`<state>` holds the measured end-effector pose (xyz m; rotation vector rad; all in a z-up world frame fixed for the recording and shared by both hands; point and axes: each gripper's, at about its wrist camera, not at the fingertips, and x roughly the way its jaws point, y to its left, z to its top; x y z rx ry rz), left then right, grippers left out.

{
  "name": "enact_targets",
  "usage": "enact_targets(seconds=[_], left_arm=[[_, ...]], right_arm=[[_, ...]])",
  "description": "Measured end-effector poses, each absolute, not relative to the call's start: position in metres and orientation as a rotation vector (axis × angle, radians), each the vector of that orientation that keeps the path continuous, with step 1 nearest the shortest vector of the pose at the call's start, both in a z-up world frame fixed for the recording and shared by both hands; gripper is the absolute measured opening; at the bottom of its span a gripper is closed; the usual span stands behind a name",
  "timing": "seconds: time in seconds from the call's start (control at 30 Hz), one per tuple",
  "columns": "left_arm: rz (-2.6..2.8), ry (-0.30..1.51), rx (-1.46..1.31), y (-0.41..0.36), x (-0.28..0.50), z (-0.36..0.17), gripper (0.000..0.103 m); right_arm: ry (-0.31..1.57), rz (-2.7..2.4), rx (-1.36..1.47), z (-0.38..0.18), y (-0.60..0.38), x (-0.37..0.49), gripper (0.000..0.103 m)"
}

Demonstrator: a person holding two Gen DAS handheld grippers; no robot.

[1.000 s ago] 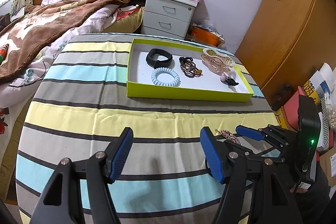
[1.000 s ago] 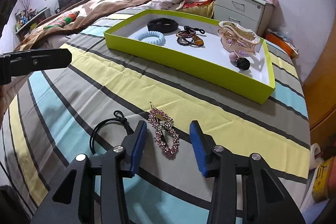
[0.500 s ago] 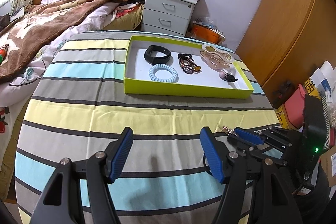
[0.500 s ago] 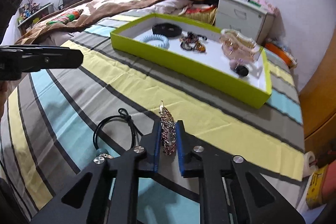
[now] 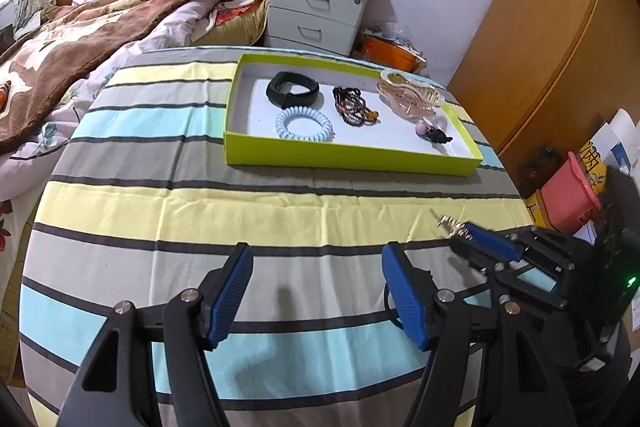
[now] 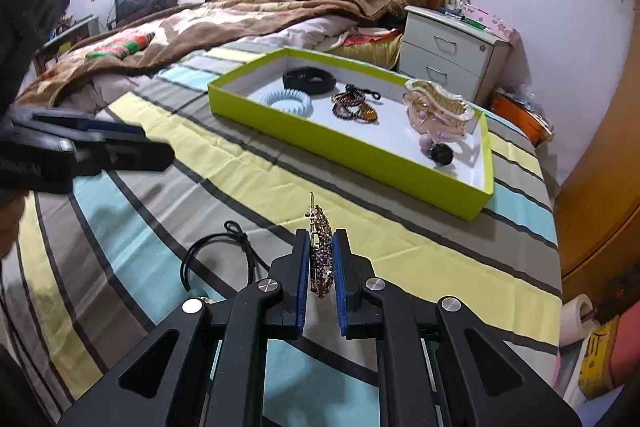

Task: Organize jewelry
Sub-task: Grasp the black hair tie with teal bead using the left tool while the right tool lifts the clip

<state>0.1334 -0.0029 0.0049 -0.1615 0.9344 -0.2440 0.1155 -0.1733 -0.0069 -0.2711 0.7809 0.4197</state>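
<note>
Since a second ago, the right gripper (image 6: 321, 259) has gone from straddling the rhinestone hair clip (image 6: 321, 251) with its fingers apart to pinching it, and the clip has come off the striped cloth (image 6: 248, 187), where it lay flat; it now stands on edge between the blue pads (image 6: 303, 267). The jaws are nearly together, with only the clip's thickness between them. The gripper points level toward the green tray (image 6: 360, 163), and the clip's gold tip sticks out past the fingertips, above the cloth.

Just left of the right gripper, a black elastic hair tie (image 6: 224, 251) lies on the cloth, knotted end toward the tray. Further out, well apart from the clip, the tray holds a black band (image 6: 309, 79), a pale blue coil tie (image 6: 286, 101), a dark beaded bracelet (image 6: 354, 107), a clear pink claw clip (image 6: 436, 109) and a small pink-and-black bobble (image 6: 438, 151).

The left gripper (image 5: 316, 291) hovers low over the cloth with its fingers (image 5: 230, 291) spread wide and nothing between them, aimed at the tray (image 5: 344, 159). From its view, the right gripper (image 5: 464, 233) sits to the right, the clip (image 5: 448, 223) peeking out at its tip.
</note>
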Motion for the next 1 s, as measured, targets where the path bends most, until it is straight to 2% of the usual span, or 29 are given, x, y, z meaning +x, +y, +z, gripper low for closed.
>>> enact_targets(seconds=[0.3,0.77,1.0], left_arm=[[-0.397,0.951,-0.097,-0.035,0.121,-0.001,0.069],[-0.546,0.951,0.148,-0.094,0.095,-0.013,0.069],[-0.550,0.960,0.178,-0.102,0.096,-0.020,0.041]], right_arm=[[0.734,0.387,-0.191,0.013,-0.194,0.100,0.012],[0.708,0.346,-0.137,0.021,-0.219,0.076,0.012],[0.705,0.339,-0.120,0.021,-0.226,0.072,0.012]])
